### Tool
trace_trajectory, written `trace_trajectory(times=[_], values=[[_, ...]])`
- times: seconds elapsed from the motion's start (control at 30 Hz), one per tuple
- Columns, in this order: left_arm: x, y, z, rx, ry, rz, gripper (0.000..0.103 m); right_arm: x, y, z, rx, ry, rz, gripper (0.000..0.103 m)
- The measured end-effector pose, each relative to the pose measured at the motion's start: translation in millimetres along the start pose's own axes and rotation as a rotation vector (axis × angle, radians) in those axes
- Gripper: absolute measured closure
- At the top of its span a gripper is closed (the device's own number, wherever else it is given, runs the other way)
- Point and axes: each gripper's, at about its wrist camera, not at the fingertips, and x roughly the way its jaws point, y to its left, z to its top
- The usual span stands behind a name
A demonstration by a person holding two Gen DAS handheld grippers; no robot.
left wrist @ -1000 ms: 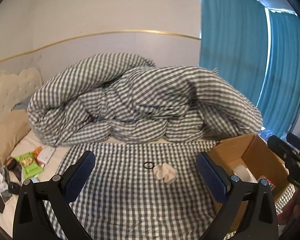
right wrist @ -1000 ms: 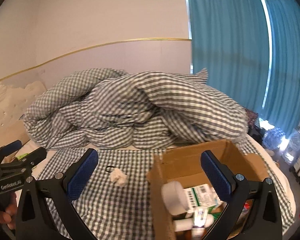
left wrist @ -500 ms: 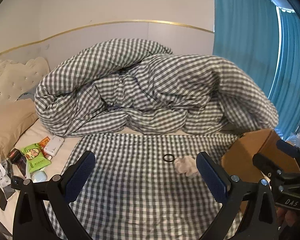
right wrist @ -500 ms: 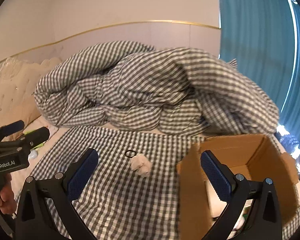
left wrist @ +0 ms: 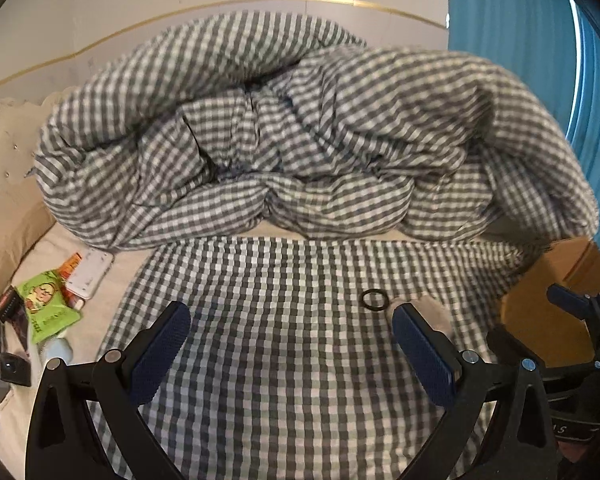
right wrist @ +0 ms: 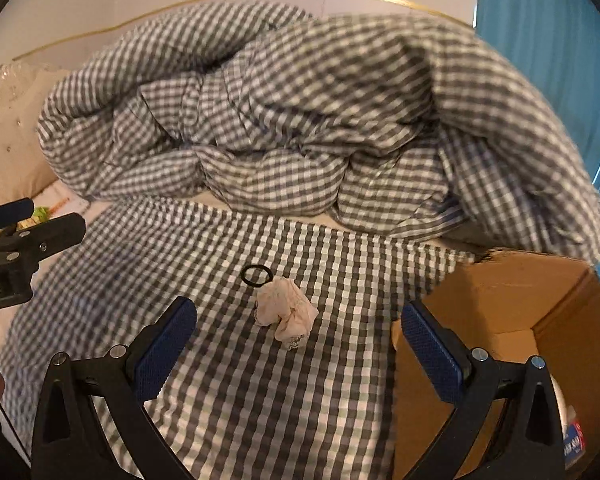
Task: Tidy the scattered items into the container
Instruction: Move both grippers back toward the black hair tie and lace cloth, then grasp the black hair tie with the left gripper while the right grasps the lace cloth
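Now both cameras have swung left off the cardboard box, so the wide-open, empty right gripper faces the crumpled tissue touching the black hair tie, while the left gripper gapes idle.

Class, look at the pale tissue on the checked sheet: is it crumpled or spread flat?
Crumpled. The tissue sits bunched in a lumpy wad with folds and shadows, beside the black hair tie, outside the cardboard box.
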Motion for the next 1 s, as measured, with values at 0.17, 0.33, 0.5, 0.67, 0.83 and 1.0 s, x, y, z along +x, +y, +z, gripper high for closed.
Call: trace_trajectory(times=[0.17, 0.33, 0.5, 0.67, 0.83, 1.0], values=[[42.8, -6.1, -0.5, 0.005, 0.032, -0.027, 0.000, 37.7, -0.6, 1.2, -0.003, 0.032, -0.004, 0.000], [90.0, -14.8, -2.1, 0.010, 0.081, -0.048, 0.000, 72.3, -5.3, 1.2, 0.007, 0.065, 0.011, 0.000], [121.8, -27.3, -0.4, 0.020, 0.093, -0.066, 0.000, 98.8, -10.4, -2.6, 0.025, 0.097, 0.042, 0.000], [157.4, -42.1, -3.9, 0.060, 0.141, -0.101, 0.000, 114.7, -14.1, -6.8, 0.031, 0.103, 0.043, 0.000], [183.2, -51.8, -10.9, 0.083, 0.173, -0.117, 0.000, 126.1, -13.6, -9.6, -0.003, 0.115, 0.024, 0.000], [202.7, -55.2, -11.3, 0.079, 0.202, -0.133, 0.000, 129.5, -16.5, -14.4, -0.020, 0.114, 0.019, 0.000]])
